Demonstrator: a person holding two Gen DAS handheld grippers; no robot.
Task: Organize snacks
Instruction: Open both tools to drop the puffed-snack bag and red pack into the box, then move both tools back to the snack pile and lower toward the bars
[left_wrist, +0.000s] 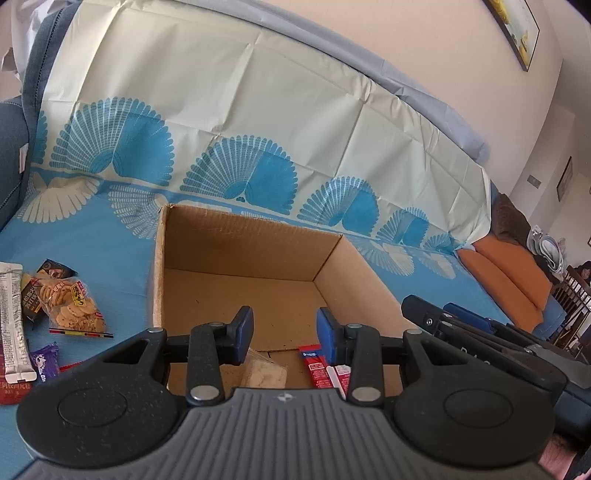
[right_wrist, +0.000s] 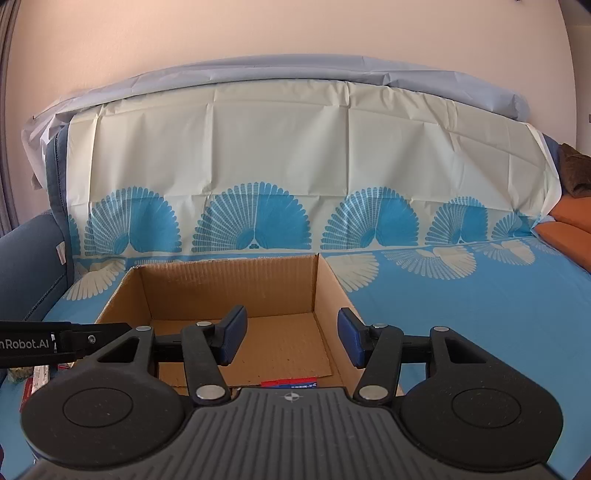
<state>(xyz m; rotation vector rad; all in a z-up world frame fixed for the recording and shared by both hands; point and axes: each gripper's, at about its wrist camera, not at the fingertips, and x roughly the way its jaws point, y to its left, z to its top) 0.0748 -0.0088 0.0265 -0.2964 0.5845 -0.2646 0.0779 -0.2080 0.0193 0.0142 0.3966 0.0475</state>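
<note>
Both tools spread wide, holding nothing: left tool (left_wrist: 284, 334) and right tool (right_wrist: 291, 336) hover over the cardboard box (left_wrist: 258, 236). Cracker bag (left_wrist: 72, 306) lies at left of frame on the blue cover. Next: swing left, pinch the bag's sealed edge, not the crackers.

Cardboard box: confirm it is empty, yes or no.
No: the box already holds a red packet and a clear cracker bag.

Packets (left_wrist: 321, 363) in box (left_wrist: 236, 240), perhaps crackers (left_wrist: 72, 308) left
</note>
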